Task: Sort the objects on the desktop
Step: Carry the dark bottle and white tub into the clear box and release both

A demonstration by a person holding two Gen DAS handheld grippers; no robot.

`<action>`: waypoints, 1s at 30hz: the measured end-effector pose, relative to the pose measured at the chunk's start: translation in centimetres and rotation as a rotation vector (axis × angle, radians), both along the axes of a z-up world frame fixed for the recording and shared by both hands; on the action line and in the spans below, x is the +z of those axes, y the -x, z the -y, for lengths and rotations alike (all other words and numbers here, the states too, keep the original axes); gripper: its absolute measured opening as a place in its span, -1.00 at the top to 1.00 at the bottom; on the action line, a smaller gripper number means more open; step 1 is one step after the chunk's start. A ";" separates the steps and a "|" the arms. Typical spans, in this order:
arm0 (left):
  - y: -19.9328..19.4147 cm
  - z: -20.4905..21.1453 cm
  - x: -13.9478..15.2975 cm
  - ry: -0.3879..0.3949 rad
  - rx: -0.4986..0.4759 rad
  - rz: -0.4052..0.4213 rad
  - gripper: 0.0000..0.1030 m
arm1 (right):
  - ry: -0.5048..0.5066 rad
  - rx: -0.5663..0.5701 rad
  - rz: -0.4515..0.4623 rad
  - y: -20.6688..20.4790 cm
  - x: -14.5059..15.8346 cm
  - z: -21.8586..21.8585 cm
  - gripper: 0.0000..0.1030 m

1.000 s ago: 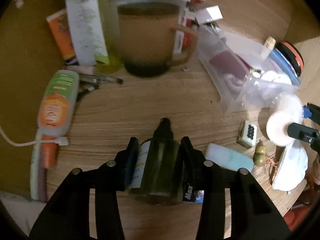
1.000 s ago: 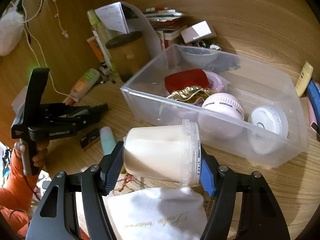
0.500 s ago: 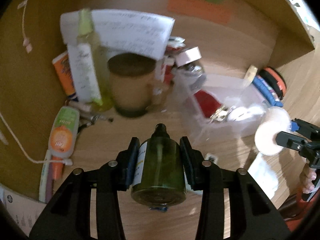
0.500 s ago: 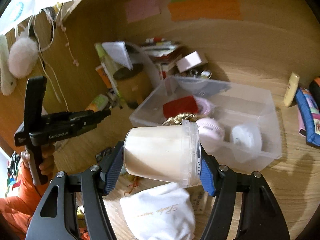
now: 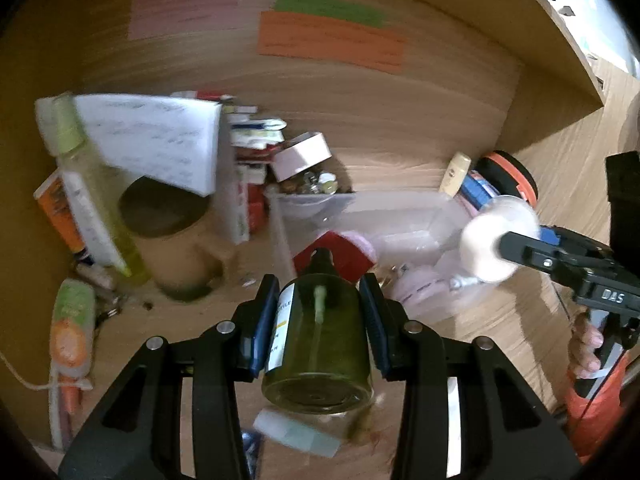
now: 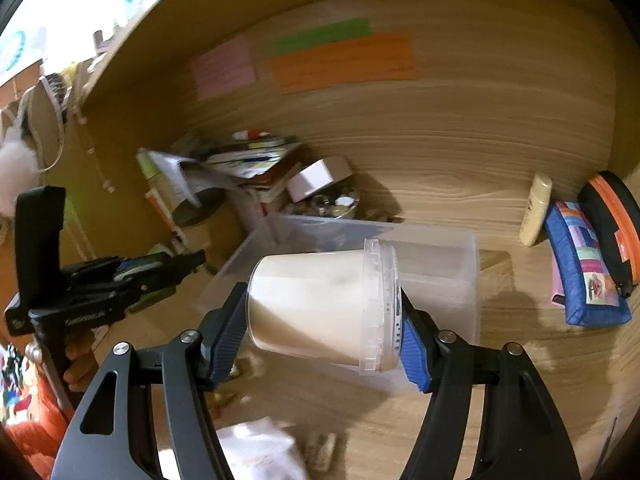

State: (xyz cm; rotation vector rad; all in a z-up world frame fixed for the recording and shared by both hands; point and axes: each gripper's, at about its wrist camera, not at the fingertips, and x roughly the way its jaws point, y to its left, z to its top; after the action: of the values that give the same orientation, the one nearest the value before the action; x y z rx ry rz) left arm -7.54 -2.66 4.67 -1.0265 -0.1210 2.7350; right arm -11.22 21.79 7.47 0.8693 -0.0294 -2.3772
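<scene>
Left wrist view: the left gripper (image 5: 320, 320) is clamped on a green bottle (image 5: 318, 334), held above the desk (image 5: 180, 320), with the clear bin (image 5: 400, 216) at one o'clock. Right wrist view: the right gripper (image 6: 322, 320) grips a cream tub (image 6: 324, 306) sideways, lid at three o'clock, bin (image 6: 440, 264) just behind.

A wood-grain desk surface (image 6: 520, 380) is backed by a matching wooden back panel (image 6: 460, 128). Pink, green and orange paper notes (image 6: 344, 62) are stuck on the panel. Bright daylight is seen at far left.
</scene>
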 end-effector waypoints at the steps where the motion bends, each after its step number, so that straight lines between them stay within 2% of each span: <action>1: 0.5 -0.4 0.0 -0.005 -0.008 0.002 0.20 | -0.002 -0.005 0.003 0.6 -0.1 -0.1 -0.24; 7: 3.0 -2.1 -0.5 -0.018 -0.042 0.024 0.20 | -0.025 -0.034 0.044 4.1 -1.1 -0.3 -0.24; 16: 5.9 -3.4 -1.8 -0.010 -0.059 0.068 0.20 | -0.064 -0.048 0.087 6.5 -3.3 0.2 -0.24; 30: 8.4 -5.5 -4.7 0.041 -0.070 0.132 0.20 | -0.143 -0.055 0.047 7.4 -4.3 1.3 -0.24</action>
State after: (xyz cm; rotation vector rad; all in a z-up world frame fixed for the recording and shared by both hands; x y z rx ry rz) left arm -15.92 2.89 0.01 -1.1995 -0.0488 2.6171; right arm -18.61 20.50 3.19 1.0026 0.1004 -2.4334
